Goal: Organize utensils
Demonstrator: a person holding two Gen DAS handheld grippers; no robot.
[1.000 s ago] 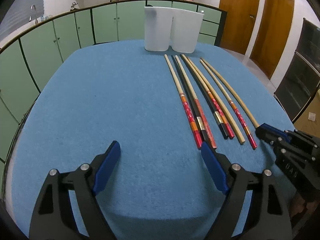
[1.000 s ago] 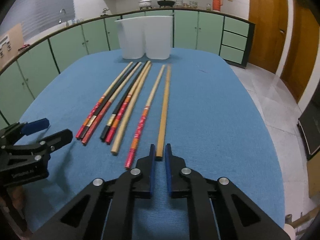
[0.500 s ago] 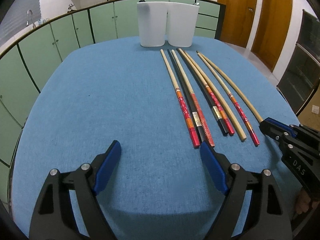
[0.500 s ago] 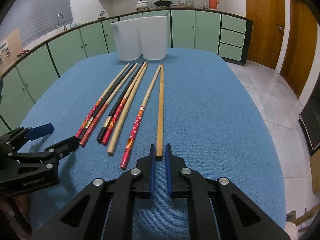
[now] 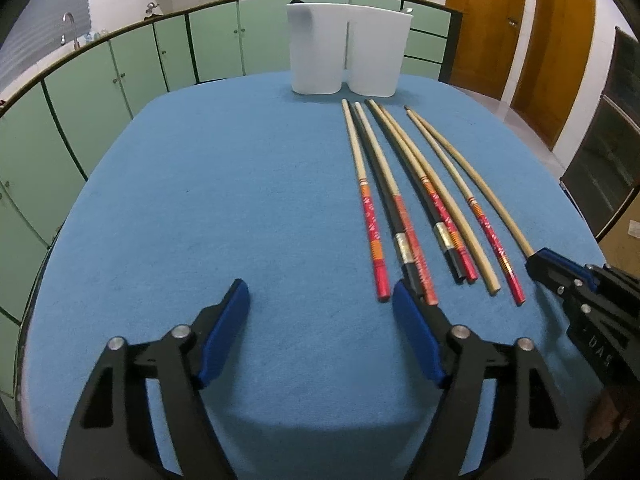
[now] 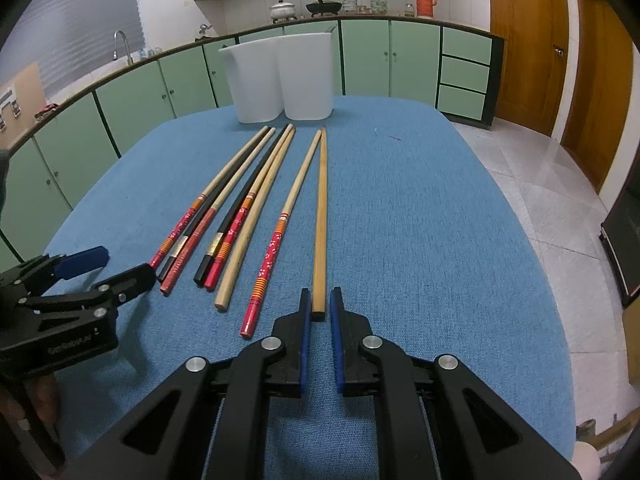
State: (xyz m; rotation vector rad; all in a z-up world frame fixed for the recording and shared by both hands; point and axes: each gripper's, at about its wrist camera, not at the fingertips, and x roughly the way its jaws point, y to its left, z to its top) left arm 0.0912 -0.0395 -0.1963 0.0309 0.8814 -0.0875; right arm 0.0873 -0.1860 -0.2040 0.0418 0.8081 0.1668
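Observation:
Several chopsticks lie side by side on the blue table (image 5: pixel 240 200), their tips toward a white two-part holder (image 5: pixel 348 56) at the far edge; the holder also shows in the right wrist view (image 6: pixel 280 80). Some are red-handled (image 5: pixel 372 236), some black, some plain wood. My right gripper (image 6: pixel 320 310) has its jaws nearly closed around the near end of the plain bamboo chopstick (image 6: pixel 321 216), which lies flat on the table. My left gripper (image 5: pixel 320 300) is wide open and empty, low over the table, its right finger beside the leftmost handles.
Green kitchen cabinets (image 5: pixel 120 80) run along the left and back. Wooden doors (image 6: pixel 532 40) and tiled floor (image 6: pixel 560 184) lie to the right. The table's left half (image 5: pixel 180 220) is bare blue cloth.
Both grippers rose and tilted a little, so the holder looks nearer. The right jaws opened slightly around the bamboo chopstick's end. The chopsticks have not moved.

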